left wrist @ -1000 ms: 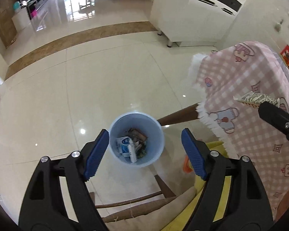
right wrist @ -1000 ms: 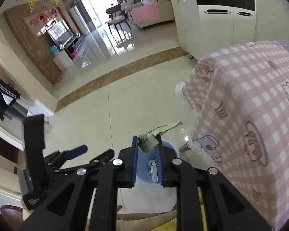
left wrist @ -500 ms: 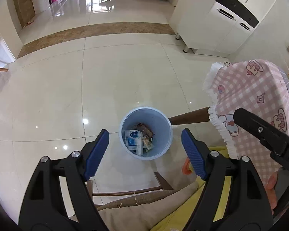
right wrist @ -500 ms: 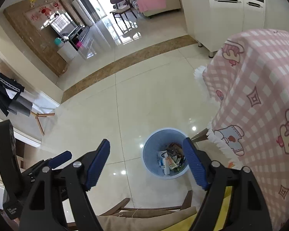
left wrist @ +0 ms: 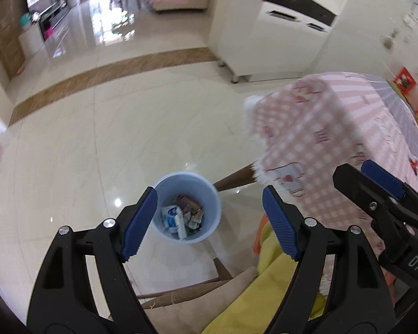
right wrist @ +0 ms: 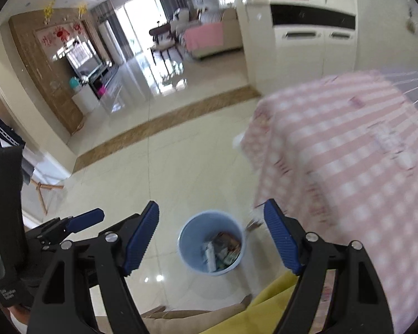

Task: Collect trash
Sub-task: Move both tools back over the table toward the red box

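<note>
Left wrist view shows your left gripper [left wrist: 209, 222] released, jaws spread wide with nothing between the pads. The blue bin [left wrist: 187, 206] sits on the tiled floor [left wrist: 97, 153] below and between those jaws, well apart from them. Inside it lie the collected scraps: a white and blue packet [left wrist: 173, 217] toward the left jaw's side and darker wrappers [left wrist: 191, 204] toward the right.

Your right gripper [right wrist: 211, 239] is likewise released and empty; the bin [right wrist: 211, 240] appears between its jaws, also far below.

Beyond the right jaw in both views hangs the pink checked tablecloth [left wrist: 334, 144], fringe near the bin's rim. Motion blur prevents you from confirming whether any trash remains on the table; none can be made out.

Judgement on handling: such wrappers and packets are light, thin and crushable, and likely slick. Take the next piece by a raised edge or fold, pinching across the thin dimension with modest force. Expect a flat wrapper to slide on the cloth, and take care not to snag the fabric.
</note>
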The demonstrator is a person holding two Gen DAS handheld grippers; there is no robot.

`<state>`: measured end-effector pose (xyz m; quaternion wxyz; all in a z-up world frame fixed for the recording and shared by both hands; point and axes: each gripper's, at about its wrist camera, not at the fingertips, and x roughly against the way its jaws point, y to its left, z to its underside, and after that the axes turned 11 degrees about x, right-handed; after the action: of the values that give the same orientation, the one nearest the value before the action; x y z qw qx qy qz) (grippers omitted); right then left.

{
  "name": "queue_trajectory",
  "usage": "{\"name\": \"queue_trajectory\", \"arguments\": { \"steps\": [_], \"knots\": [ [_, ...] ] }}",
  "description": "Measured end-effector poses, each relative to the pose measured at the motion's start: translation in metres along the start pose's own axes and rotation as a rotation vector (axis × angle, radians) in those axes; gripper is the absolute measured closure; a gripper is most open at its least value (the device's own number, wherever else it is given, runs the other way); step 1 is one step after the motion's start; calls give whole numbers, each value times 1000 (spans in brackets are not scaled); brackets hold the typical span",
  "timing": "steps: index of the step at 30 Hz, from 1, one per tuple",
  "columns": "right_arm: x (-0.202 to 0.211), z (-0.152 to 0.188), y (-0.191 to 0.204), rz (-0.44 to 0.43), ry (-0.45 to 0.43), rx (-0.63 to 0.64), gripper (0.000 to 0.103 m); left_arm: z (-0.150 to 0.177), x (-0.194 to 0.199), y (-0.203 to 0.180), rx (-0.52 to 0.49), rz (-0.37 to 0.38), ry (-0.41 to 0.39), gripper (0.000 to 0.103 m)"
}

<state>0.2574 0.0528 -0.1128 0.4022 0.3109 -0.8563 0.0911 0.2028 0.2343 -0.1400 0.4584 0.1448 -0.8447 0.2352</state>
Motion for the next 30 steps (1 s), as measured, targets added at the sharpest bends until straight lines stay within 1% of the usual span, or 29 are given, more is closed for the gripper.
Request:
{"name": "queue_trajectory", "arguments": {
  "steps": [4,6,9,10,11,14,16,19,20,23,25,27,28,30],
  "knots": [
    [36,3,-24,61,-60,-38,25,-1,15,-40,-75,52,-26,24],
    [55,8,-39,97,-86,-62,22,0,19,-60,-111,77,-30,23],
    [84,19,-69,183,-122,-105,19,6,22,-100,-192,117,-30,21],
    [93,24,-78,214,-129,-120,18,10,21,-119,-230,134,-26,21],
    [104,31,-91,254,-134,-143,17,13,20,-133,-257,148,-20,20],
    [127,51,-124,335,-137,-196,13,24,16,-176,-330,191,12,18],
    [145,68,-152,403,-124,-237,11,34,12,-210,-392,219,38,16],
    [166,93,-188,499,-97,-302,10,49,9,-257,-488,263,54,16],
    [174,103,-206,541,-80,-333,10,54,8,-271,-520,275,58,16],
    [186,123,-244,601,-33,-391,9,63,0,-312,-602,310,71,15],
    [194,138,-277,662,23,-448,9,68,-8,-344,-666,330,84,15],
    [202,148,-302,714,34,-492,9,73,-15,-368,-732,349,79,15],
    [203,151,-312,729,34,-505,9,76,-20,-385,-780,360,81,14],
    [203,154,-330,724,48,-514,9,79,-31,-408,-832,351,87,14]
  ]
}}
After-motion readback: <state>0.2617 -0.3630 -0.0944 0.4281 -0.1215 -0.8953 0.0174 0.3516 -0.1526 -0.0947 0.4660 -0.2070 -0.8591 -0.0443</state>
